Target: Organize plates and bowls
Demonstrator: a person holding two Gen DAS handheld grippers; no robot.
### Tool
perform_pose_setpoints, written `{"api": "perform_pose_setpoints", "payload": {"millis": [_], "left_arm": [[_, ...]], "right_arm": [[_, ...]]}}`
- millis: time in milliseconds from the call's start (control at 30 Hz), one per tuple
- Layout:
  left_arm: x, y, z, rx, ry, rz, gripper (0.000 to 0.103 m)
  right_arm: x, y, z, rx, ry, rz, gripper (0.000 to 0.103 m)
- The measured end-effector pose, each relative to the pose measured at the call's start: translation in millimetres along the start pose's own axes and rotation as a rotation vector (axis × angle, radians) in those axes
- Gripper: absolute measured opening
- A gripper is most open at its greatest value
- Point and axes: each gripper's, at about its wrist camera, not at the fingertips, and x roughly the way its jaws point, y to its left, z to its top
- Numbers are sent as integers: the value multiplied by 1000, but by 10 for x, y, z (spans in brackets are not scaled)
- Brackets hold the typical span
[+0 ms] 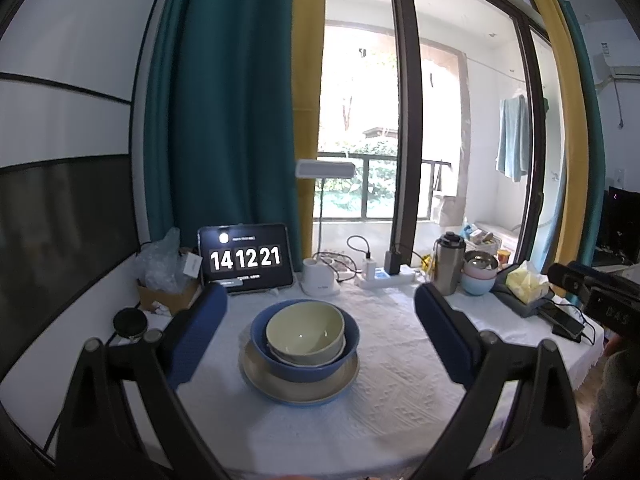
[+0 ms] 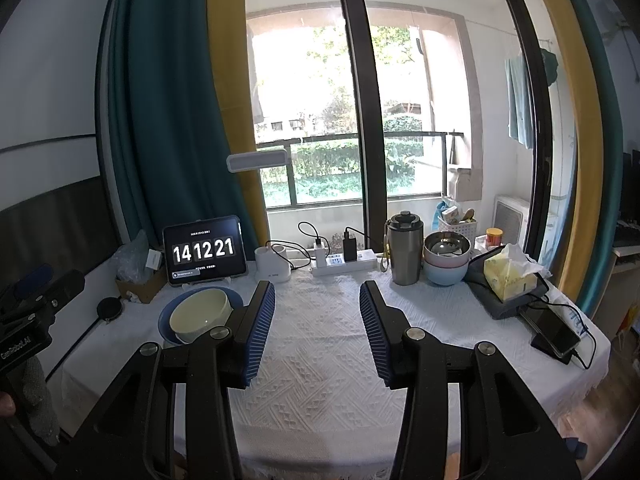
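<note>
White textured tablecloth (image 1: pixel 400 360) bearing the stack: pale green bowl (image 1: pixel 305 333) nested in blue bowl (image 1: pixel 280 364) on grey-and-blue plate (image 1: pixel 300 392). Left gripper (image 1: pixel 320 338) wide apart, framing the stack; right gripper (image 2: pixel 317 334) apart, empty, beside it.

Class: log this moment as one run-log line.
left tool: open, empty | right tool: open, empty | bowls nested on plate
</note>
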Motion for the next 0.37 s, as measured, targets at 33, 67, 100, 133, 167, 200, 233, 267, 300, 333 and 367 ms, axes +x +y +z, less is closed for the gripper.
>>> {"api": "perform_pose_setpoints", "payload": {"millis": [33, 67, 100, 133, 167, 200, 233, 267, 300, 333, 367], "left_arm": [[0, 0, 0, 0, 0, 0, 96], [-1, -1, 0, 0, 0, 0, 96], [-1, -1, 0, 0, 1, -1, 96], [0, -2, 0, 1, 0, -1, 96], [0, -3, 0, 1, 0, 0, 96], [-2, -5, 1, 1, 1, 1, 96], [-1, -1, 2, 0, 0, 0, 96], [-1, -2, 2, 0, -1, -1, 96], [-1, -2, 2, 2, -1, -1, 96], [0, -2, 0, 3, -6, 0, 96], [-5, -3, -4, 4, -10, 2, 96]], "right_arm": [[5, -4, 10, 0, 0, 0, 47], [0, -2, -2, 1, 0, 0, 47], [5, -2, 5, 0, 1, -1, 47], [2, -2, 0, 0, 1, -1, 47], [-2, -3, -2, 1, 1, 0, 47], [7, -5, 11, 1, 1, 0, 47], [8, -5, 12, 1, 2, 0, 47], [2, -3, 1, 1, 2, 0, 47], [3, -3, 4, -1, 1, 0, 47], [6, -6, 1, 0, 1, -1, 47], [8, -8, 6, 2, 2, 1, 47]]}}
